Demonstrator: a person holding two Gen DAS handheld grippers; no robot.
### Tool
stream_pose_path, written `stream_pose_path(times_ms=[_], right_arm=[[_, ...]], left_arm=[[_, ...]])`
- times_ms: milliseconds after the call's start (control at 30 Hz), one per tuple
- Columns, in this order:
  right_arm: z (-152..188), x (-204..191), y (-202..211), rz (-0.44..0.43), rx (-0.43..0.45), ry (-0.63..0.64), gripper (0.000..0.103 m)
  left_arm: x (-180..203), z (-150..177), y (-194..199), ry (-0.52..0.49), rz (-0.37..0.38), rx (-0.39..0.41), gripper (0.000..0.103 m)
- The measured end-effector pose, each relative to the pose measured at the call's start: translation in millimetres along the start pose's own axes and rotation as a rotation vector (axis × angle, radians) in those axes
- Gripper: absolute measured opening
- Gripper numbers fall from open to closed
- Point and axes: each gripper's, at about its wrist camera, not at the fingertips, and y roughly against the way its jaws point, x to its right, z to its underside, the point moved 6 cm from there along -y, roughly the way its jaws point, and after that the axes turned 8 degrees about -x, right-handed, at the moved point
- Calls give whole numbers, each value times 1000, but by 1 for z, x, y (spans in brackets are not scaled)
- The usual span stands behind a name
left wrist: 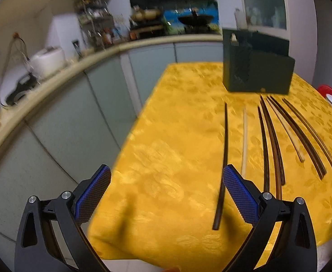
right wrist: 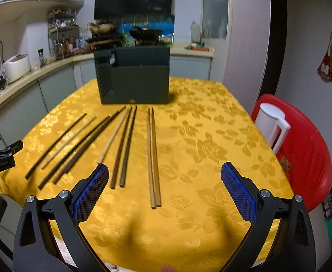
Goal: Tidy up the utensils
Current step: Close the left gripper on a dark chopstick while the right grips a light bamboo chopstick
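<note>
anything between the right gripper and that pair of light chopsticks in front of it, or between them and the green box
Nothing visible does. The right gripper is open above the near ends of the light pair, with only bare yellow tablecloth around them. From the pair's far tips to the green holder the cloth is also bare.

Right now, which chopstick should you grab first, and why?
Probably lower the open right gripper onto the light-brown chopstick pair. The pair lies between its fingers, apart from the others, pointing toward the dark green holder box. Nothing is held yet.
</note>
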Motion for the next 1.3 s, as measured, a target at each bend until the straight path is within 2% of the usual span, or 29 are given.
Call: stream_pose_path(times_ms=[67, 167, 233, 300, 400, 533, 567, 867, 967, 1133, 1200, 1300], right_arm=[[2, 3, -8, -7, -20, -2, 96], [6, 8, -19, -17, -38, -5, 96], [8, 12, -25, -16, -51, -5, 96], [8, 16, -31, -16, -62, -7, 96], [8, 24, -37, -9, -64, -8, 96], [8, 34, -44, -6, -62, -8, 94], [8, 36, -47, -17, -69, -5, 89], [23, 19, -63, -87, -134, 99, 59], [26, 14, -65, -76, -137, 123, 53], [26, 13, -65, -87, -142, 128, 51], [30, 8, -66, -107, -161, 139, 45], [33, 2, -64, -131, -146, 144, 30]], left_arm=[[8, 3, -5, -27, 43, -23, 95], [19, 6, -7, -90, 50, -20, 92], [24, 9, -13, -121, 52, -40, 82], [26, 12, -22, -136, 63, -71, 65], [26, 16, -29, -144, 94, -101, 54], [29, 16, -30, -161, 93, -70, 51], [29, 16, -30, -153, 93, -68, 51], [23, 15, -33, -98, 120, -70, 51], [22, 15, -34, -82, 135, -77, 51], [23, 16, -34, -73, 138, -78, 51], [24, 17, -33, -72, 132, -75, 51], [24, 18, -32, -67, 126, -69, 50]])
